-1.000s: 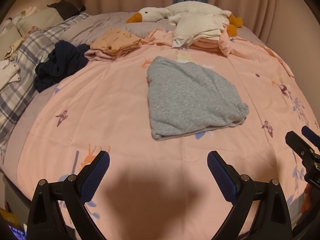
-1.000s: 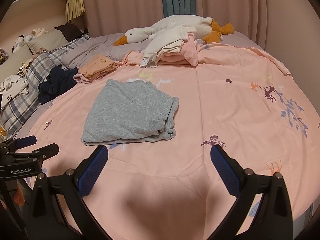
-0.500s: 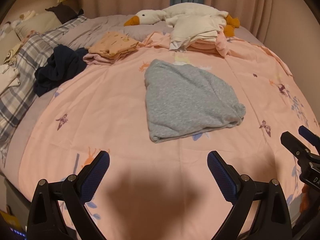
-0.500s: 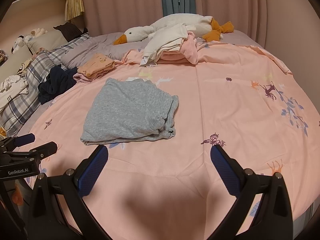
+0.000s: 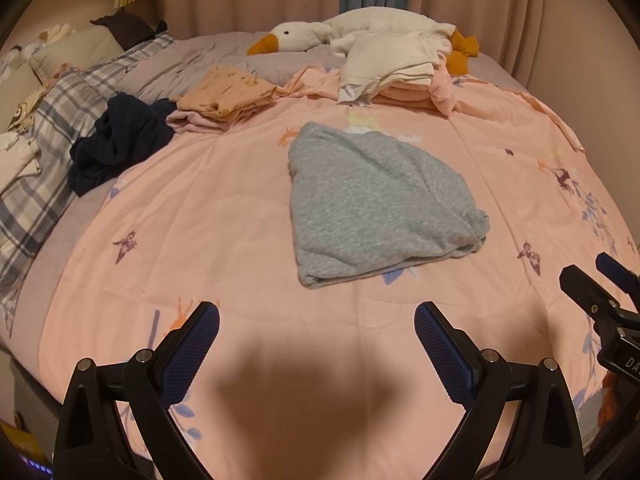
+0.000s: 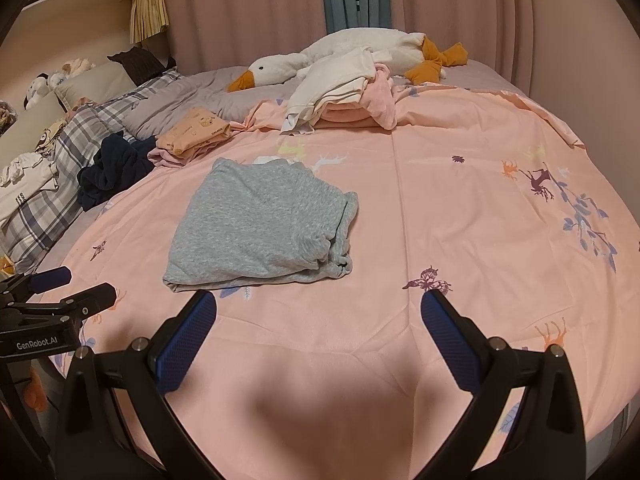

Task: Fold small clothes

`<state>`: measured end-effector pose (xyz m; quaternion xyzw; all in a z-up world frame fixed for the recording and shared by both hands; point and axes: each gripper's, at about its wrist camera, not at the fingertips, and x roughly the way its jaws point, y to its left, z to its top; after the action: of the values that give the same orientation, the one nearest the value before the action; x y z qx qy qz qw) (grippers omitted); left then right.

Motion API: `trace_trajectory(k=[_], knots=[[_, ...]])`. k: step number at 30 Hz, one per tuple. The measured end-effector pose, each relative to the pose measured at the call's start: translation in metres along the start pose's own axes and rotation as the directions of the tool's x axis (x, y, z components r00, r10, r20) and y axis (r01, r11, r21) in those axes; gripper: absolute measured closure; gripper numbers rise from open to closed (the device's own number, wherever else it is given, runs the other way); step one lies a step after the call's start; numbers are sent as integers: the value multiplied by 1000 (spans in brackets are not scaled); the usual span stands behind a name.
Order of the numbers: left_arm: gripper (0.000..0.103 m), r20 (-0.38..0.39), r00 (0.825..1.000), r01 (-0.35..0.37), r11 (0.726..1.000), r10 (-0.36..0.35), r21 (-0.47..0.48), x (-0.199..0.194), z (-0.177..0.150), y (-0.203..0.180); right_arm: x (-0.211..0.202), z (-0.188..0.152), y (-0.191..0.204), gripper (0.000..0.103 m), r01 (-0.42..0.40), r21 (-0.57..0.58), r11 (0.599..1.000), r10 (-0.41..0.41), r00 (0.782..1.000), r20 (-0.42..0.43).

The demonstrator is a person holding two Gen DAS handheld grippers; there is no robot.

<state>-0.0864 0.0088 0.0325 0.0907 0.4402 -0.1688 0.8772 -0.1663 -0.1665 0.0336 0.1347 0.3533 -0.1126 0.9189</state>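
A grey folded garment (image 5: pixel 376 204) lies on the pink bedspread (image 5: pixel 224 216); it also shows in the right wrist view (image 6: pixel 260 224). My left gripper (image 5: pixel 316 340) is open and empty, near the bed's front edge, short of the garment. My right gripper (image 6: pixel 318 328) is open and empty, just in front of the garment's near edge. The right gripper shows at the right of the left wrist view (image 5: pixel 596 284); the left gripper shows at the left of the right wrist view (image 6: pixel 64 288).
A folded orange garment (image 5: pixel 228 94) on a pink one and a dark navy heap (image 5: pixel 116 144) lie at the back left. A stack of white and pink clothes (image 5: pixel 396 72) and a plush goose (image 5: pixel 320 36) lie at the back. Plaid pillow (image 5: pixel 44 152) at left.
Both grippers have drawn slightly nearer the grey garment and stay open. The garment has not moved.
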Motion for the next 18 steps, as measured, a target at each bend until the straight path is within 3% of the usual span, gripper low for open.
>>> trace_trajectory(k=[18], knots=[[6,12,1000,-19,1000,19,2,-2,2,-2,-4,2,1,0,-4,8,1000,4,1000,5]])
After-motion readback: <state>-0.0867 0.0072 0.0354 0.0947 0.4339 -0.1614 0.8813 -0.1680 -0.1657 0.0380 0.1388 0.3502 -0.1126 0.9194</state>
